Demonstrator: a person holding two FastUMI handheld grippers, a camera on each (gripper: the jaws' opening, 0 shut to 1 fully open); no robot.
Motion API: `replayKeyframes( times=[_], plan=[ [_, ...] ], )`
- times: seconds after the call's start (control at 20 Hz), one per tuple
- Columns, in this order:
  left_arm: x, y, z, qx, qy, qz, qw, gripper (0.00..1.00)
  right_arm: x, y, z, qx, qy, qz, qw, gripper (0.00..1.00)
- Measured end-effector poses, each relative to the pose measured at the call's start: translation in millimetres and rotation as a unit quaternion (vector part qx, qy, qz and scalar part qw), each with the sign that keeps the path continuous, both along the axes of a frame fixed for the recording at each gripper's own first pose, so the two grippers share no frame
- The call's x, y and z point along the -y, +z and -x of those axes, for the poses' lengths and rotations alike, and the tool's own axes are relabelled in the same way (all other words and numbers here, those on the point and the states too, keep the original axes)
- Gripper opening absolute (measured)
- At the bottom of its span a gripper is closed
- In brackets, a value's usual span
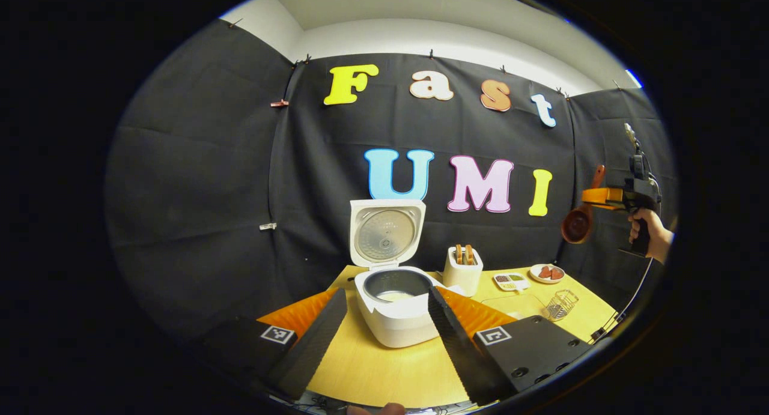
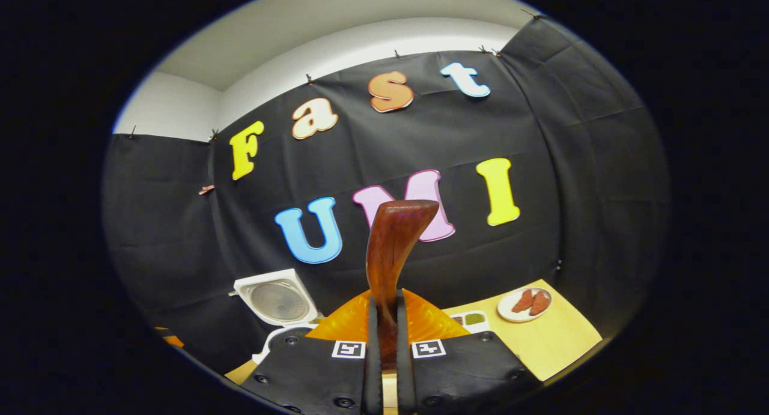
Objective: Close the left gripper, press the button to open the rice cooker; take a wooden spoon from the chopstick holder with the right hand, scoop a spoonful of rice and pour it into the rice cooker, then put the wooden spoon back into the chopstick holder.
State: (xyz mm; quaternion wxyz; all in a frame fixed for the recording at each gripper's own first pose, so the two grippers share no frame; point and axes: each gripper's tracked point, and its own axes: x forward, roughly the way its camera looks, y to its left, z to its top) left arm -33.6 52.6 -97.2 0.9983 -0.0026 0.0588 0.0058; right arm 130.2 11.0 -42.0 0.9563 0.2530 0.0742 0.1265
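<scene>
Left gripper view
Landmark: the rice cooker (image 1: 393, 307) stands on the yellow bench (image 1: 372, 373) with its lid (image 1: 386, 232) swung upright behind the pot.
Pot: the dark inner pot is uncovered, with a pale patch at its bottom.
Left claw (image 1: 384, 337): its two black fingers (image 1: 312, 343) are spread wide, one on each side of the rice cooker, touching nothing.
Chopstick holder (image 1: 462, 272): a white holder just right of the rice cooker, with brown handles sticking up out of it.
Small tray (image 1: 510, 281): right of the chopstick holder, divided into compartments with dark and greenish contents.
Plate (image 1: 547, 274): farther right of the rice cooker, near the back edge of the bench, carrying reddish pieces.
Wire basket (image 1: 561, 304): right of the rice cooker, nearer the front of the bench than the plate.
Right claw (image 1: 601, 196): well above and to the right of the rice cooker, held by a hand (image 1: 652, 235).
Wooden spoon (image 1: 581, 214): pinched in the right claw, its bowl hanging downward and its handle up.

Right gripper view
Right claw (image 2: 384, 343): pressed together on the wooden spoon's handle (image 2: 393, 247), which rises straight up between the fingers.
Rice cooker (image 2: 276, 337): low to the left of the spoon handle, lid (image 2: 277, 301) open.
Plate (image 2: 524, 304): right of the spoon handle on the bench (image 2: 541, 343), with the small tray (image 2: 471, 320) between them.
</scene>
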Motion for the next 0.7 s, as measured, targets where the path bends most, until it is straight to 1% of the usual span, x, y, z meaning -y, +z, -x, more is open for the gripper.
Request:
replayKeyframes(
  times=[0.15,0.3,0.4,0.55,0.7],
  plan=[
    [16.4,2.6,-0.8,-0.001,-0.001,0.002,1.0,0.94,45.9,-46.5,-5.4,-0.031,-0.029,0.024,0.999,0.13],
    [31.2,6.5,-1.3,-0.002,-0.001,-0.007,1.0,0.94,71.8,-101.1,-11.8,-0.07,-0.046,0.038,0.996,0.13],
    [39.4,8.1,-1.3,-0.004,0.002,-0.009,1.0,0.94,74.9,-136.6,-16.9,-0.092,-0.049,0.038,0.994,0.13],
    [48.2,10.9,0.6,-0.01,0.014,-0.012,1.0,0.94,69.9,-189.0,-24.9,-0.12,-0.041,0.045,0.991,0.13],
    [54.4,10.1,2.8,-0.018,0.028,-0.023,0.999,0.94,62.8,-236.3,-36.1,-0.152,-0.033,0.04,0.987,0.13]
  ],
)
